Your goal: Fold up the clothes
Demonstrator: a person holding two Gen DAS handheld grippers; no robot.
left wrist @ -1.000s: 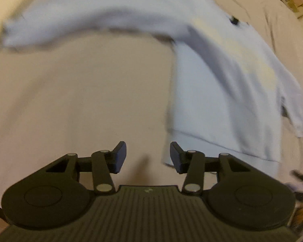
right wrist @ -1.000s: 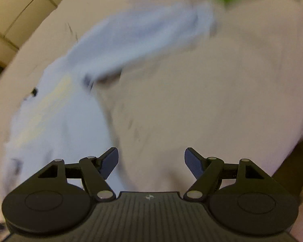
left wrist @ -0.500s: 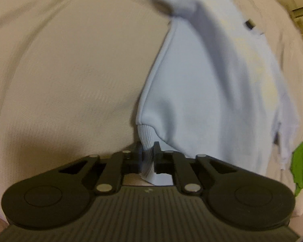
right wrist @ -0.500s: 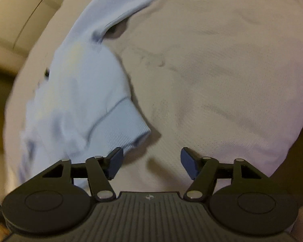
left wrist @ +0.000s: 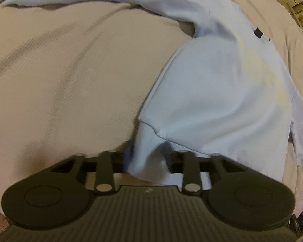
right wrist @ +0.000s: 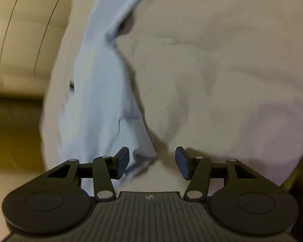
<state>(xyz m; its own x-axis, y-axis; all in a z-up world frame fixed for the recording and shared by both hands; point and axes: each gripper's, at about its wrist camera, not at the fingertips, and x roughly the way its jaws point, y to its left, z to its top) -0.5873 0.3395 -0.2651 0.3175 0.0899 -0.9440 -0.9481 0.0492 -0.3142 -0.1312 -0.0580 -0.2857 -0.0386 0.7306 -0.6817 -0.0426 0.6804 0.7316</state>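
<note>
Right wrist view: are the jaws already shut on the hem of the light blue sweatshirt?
No, the right gripper has its jaws apart, and the sweatshirt hem lies between them, not clamped.

Left tool (left wrist: pixel 146 159) clamped, right tool (right wrist: pixel 152 161) spread wide

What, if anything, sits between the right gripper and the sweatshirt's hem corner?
Nothing visible. The right gripper has its jaws open, and the ribbed hem corner of the light blue sweatshirt already lies between its fingers. Only the beige bed cover lies underneath.
</note>
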